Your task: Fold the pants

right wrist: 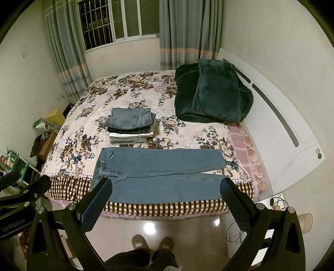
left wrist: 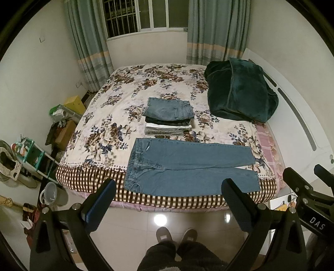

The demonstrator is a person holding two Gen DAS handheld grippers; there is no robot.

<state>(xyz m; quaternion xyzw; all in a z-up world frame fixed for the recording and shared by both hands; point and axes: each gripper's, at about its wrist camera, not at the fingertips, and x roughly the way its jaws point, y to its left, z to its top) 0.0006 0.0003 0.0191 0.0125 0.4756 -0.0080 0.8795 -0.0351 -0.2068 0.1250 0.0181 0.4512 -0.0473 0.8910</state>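
Bedspread (left wrist: 117,100) first, floral across the top of the bed and brown-checked along the near edge, filling the middle of both views. Behind it stands a barred window (left wrist: 133,14) flanked by green curtains (left wrist: 217,31), with a white headboard (left wrist: 296,116) running down the right side. Up at the far right corner of the bed sits a dark green plush blanket (left wrist: 240,91), bundled in a heap against that headboard.

Now the task's item: light blue jeans (left wrist: 187,166) lie flat across the near edge of the bed, waistband to the left, both legs stretched out to the right, the nearer leg resting over the checked border. Just beyond them, close to the far leg, is a stack of folded clothes (left wrist: 169,118), topped by folded denim.

Both tools hang back over the shiny tiled floor (left wrist: 129,227), well clear of the bed. Left gripper (left wrist: 168,200) has its jaws spread wide, nothing between them, and the jeans sit framed in the gap. Right gripper (right wrist: 167,200) is the same story, jaws spread wide and empty, held beside the left one.

Down at the bottom, the person's grey slippers (left wrist: 176,234) are planted on the tiles facing the bed. Off to the left, a cluttered shelf unit (left wrist: 31,154) stands against the wall.
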